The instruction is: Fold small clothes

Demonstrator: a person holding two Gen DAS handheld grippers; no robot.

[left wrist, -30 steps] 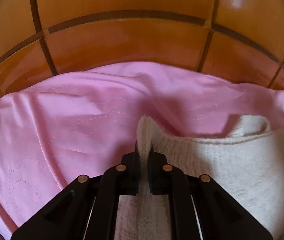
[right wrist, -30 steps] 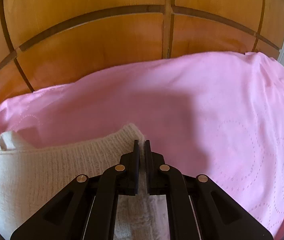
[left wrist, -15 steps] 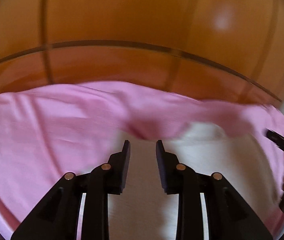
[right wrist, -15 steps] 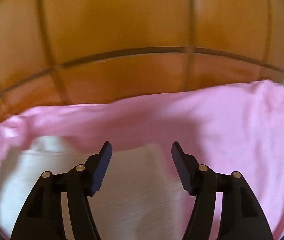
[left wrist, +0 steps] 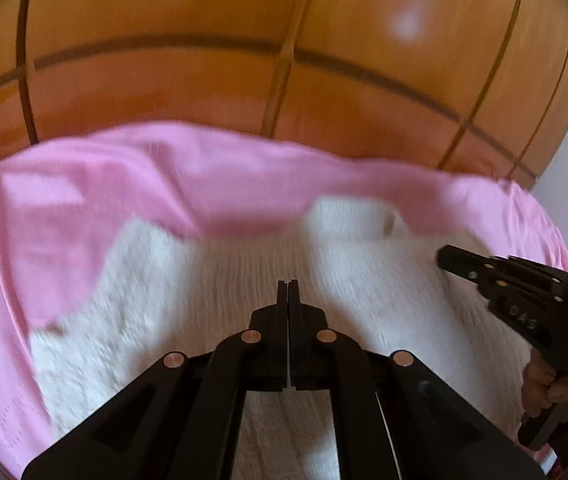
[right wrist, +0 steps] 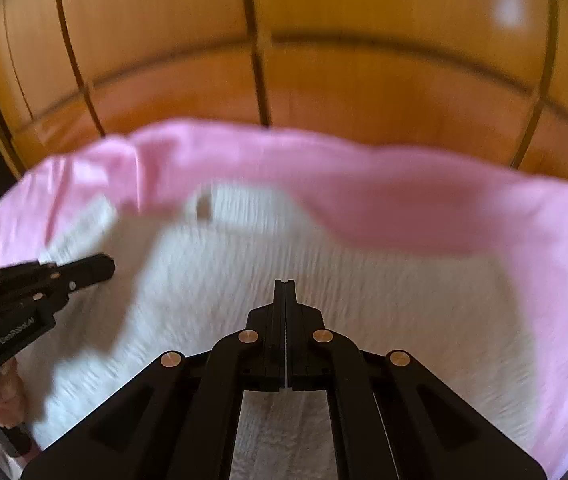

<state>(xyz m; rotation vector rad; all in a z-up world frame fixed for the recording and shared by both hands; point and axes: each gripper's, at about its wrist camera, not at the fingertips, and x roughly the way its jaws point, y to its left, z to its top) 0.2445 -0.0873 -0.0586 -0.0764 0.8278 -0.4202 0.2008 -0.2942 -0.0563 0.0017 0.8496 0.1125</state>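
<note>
Grippers (left wrist: pixel 287 282) (right wrist: pixel 285 282) now empty, pressed together above white knit (left wrist: pixel 224 280), earlier clamping it.

A white ribbed knit (left wrist: pixel 212 292) lies on a plain pink sheet (left wrist: pixel 64 208). Behind them stand orange-brown wood panels (left wrist: pixel 204 12) with dark seams. Both grippers, left (left wrist: pixel 287 286) and right (right wrist: pixel 285 285), are black with copper-coloured rivets.

A ribbed white knit garment (left wrist: pixel 244 280) is being shown on smooth pink cloth (left wrist: pixel 84 184), before glossy varnished wood panelling (left wrist: pixel 204 12).
</note>
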